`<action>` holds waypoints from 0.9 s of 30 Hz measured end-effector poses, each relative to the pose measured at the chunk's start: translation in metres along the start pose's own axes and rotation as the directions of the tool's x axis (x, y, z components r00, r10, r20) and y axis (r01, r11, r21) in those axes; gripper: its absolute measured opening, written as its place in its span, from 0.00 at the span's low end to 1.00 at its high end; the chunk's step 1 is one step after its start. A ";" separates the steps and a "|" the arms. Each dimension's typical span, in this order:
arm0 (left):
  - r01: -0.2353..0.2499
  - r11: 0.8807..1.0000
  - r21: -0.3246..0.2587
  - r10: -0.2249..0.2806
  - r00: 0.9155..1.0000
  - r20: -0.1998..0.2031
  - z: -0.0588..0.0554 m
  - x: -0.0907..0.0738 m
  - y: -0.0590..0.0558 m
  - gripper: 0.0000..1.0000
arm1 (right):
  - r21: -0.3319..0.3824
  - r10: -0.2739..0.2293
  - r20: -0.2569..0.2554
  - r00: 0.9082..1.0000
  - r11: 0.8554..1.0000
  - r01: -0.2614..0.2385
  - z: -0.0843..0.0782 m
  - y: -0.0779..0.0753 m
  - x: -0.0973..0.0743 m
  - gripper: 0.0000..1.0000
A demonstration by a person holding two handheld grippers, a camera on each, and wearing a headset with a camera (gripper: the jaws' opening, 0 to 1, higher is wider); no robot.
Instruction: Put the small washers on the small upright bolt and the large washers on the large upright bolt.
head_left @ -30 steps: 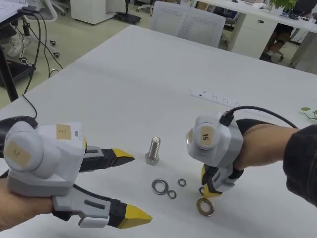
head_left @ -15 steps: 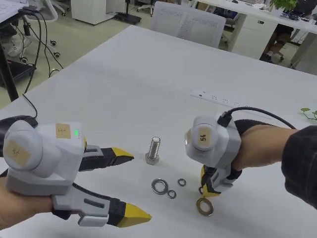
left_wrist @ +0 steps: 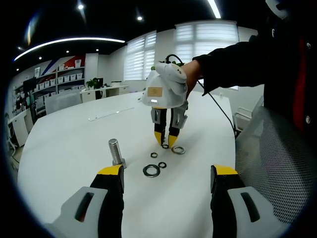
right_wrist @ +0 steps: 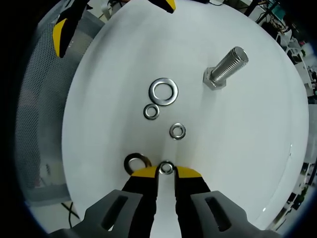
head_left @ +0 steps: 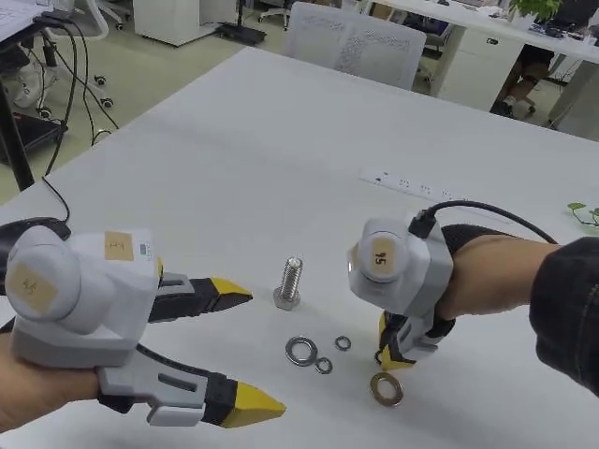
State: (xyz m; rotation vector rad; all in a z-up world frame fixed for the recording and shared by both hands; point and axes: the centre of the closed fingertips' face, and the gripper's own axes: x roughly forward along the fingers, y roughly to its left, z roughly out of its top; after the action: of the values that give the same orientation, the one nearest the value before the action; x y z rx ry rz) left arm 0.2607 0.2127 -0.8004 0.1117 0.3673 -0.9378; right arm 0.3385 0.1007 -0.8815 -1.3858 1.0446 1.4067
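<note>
A small silver steel washer (right_wrist: pixel 167 168), lying on the white table (right_wrist: pixel 114 59), is seemingly pinched by the downturned right hand-held gripper (right_wrist: pixel 167 172) for carrying to the upright silver hex bolt (right_wrist: pixel 225 68). The left hand-held gripper (left_wrist: pixel 168 171) is held agape, clear of the work.

Place: an open-plan office.
Work surface: a long white meeting table (head_left: pixel 281 140), with a flat white power strip (head_left: pixel 412 184) lying on it.
Seating: a grey mesh-backed office chair (head_left: pixel 354 42) at the table's far end.
Furniture behind: a white desk drawer unit (head_left: pixel 468 65) and a white floor cabinet (head_left: pixel 173 19) on a pale floor.
Cabling: loose black cables (head_left: pixel 65 94) hanging beside a desk at the left.
Windows: tall windows with white slatted blinds (left_wrist: pixel 208 37).
Ceiling: dark, with a curved white strip light (left_wrist: pixel 69 41) and small spotlights.
Storage: wall shelves holding rows of boxes (left_wrist: pixel 67 74).
Greenery: a green potted plant (left_wrist: pixel 93 82) on a far desk.
</note>
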 end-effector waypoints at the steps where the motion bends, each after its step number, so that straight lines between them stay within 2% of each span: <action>1: -0.001 1.000 0.001 0.001 1.000 0.000 0.000 0.000 0.000 0.71 | 0.001 0.000 -0.001 1.000 1.000 0.000 0.000 0.000 0.000 0.13; 13: -0.001 1.000 0.003 0.001 1.000 -0.001 0.000 -0.002 0.000 0.70 | 0.015 0.001 0.016 1.000 1.000 -0.001 0.004 0.001 -0.003 0.13; 18: 0.003 1.000 0.004 -0.003 1.000 -0.002 0.001 0.000 0.000 0.70 | 0.018 -0.007 0.027 1.000 1.000 0.007 0.008 -0.003 -0.010 0.13; 27: 0.009 1.000 0.008 -0.009 1.000 -0.004 0.002 0.001 -0.001 0.70 | 0.017 -0.028 0.056 0.998 0.999 0.027 0.016 0.002 -0.031 0.13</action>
State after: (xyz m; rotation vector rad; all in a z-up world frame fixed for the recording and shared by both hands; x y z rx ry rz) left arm 0.2610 0.2107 -0.7994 0.1195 0.3679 -0.9479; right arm 0.3318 0.1151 -0.8499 -1.3368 0.9943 1.4064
